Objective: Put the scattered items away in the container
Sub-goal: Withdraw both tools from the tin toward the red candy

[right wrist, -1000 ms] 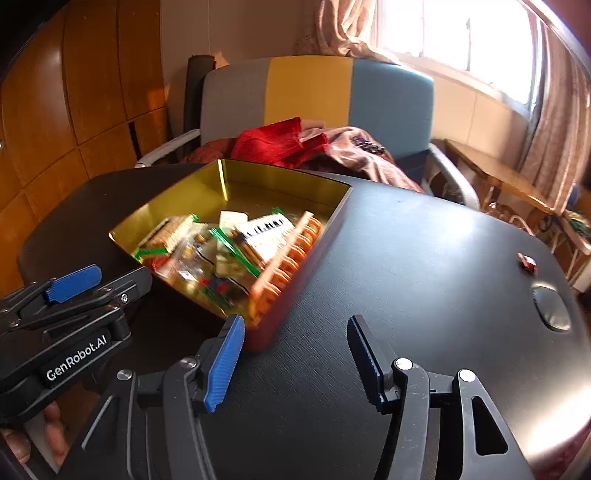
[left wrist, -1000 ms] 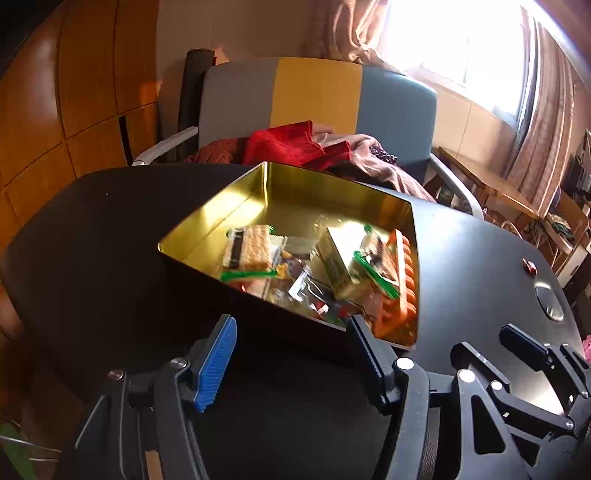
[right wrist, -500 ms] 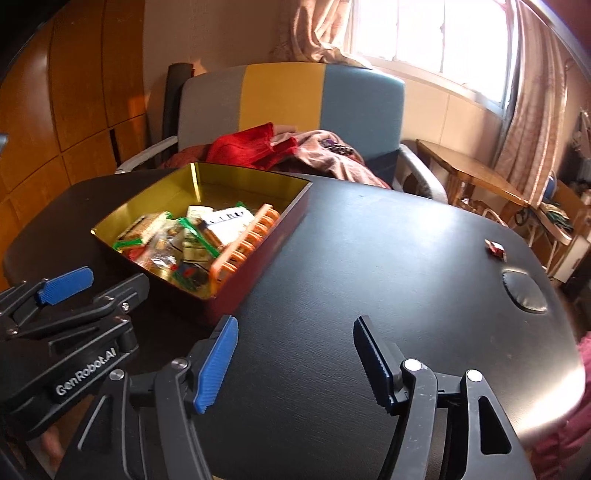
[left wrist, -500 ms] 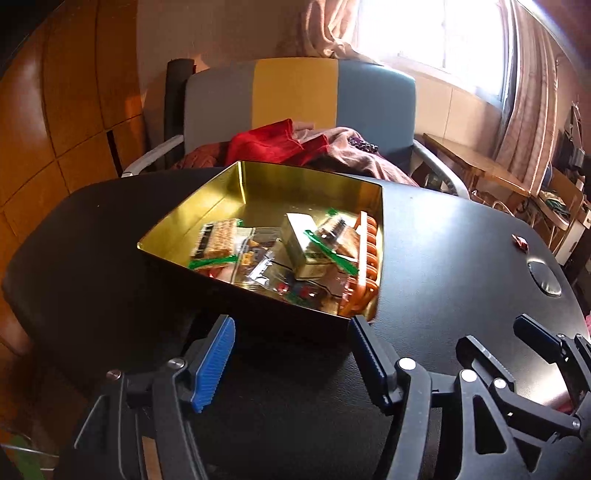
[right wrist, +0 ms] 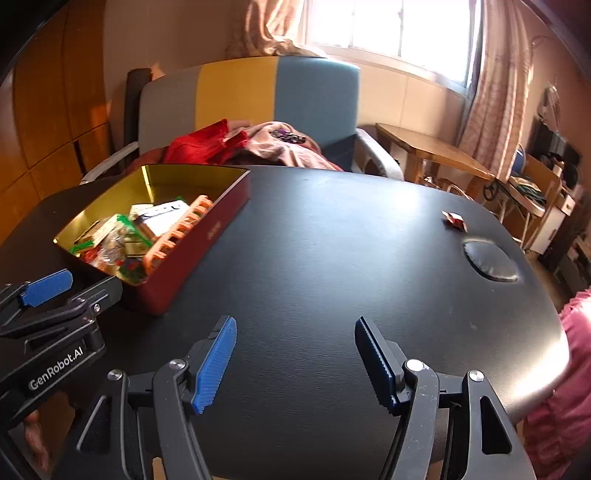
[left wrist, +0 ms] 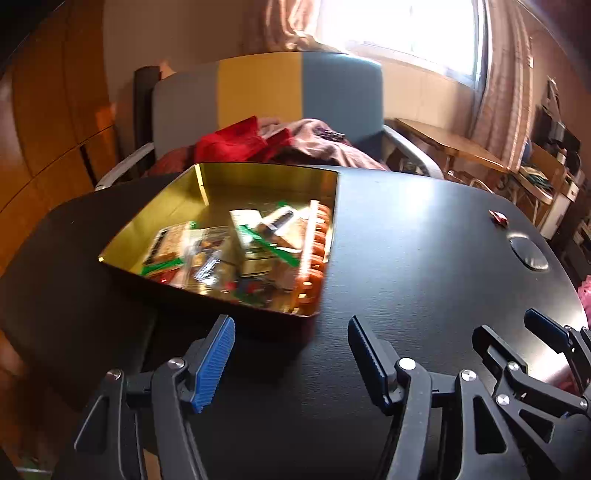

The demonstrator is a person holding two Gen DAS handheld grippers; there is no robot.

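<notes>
Here, a person's two hand-held grippers hang side by side over the near edge of a black table [right wrist: 332, 258], both angled down at its top. The left gripper [left wrist: 291, 354] stands with its blue-padded jaws spread and nothing between them, its fingertips just short of the near wall of a gold-lined tin [left wrist: 258, 181] at 12 o'clock from them. The right gripper [right wrist: 295, 358] has just been opening its jaws; they stand apart over bare tabletop with nothing between them.

From the right wrist view the tin, dark red on the outside, lies toward 10 o'clock, near the table's far left side. Inside it lies a jumble of wrapped snack packets [left wrist: 207, 251] with green edging, a pale carton [left wrist: 247, 229] tilted among them, and an orange ribbed tray [right wrist: 177, 229] leaning along the tin's right wall.

One small red wrapped item [right wrist: 455, 220] lies alone on the table toward 2 o'clock from the right gripper, well apart from the tin and just beyond a round black cap [right wrist: 489, 260] set into the tabletop.

Behind the table stands an armchair [right wrist: 258, 96] in grey, yellow and blue panels, heaped with red and pink clothes [right wrist: 240, 144], under a sunlit curtained window [right wrist: 388, 29].
</notes>
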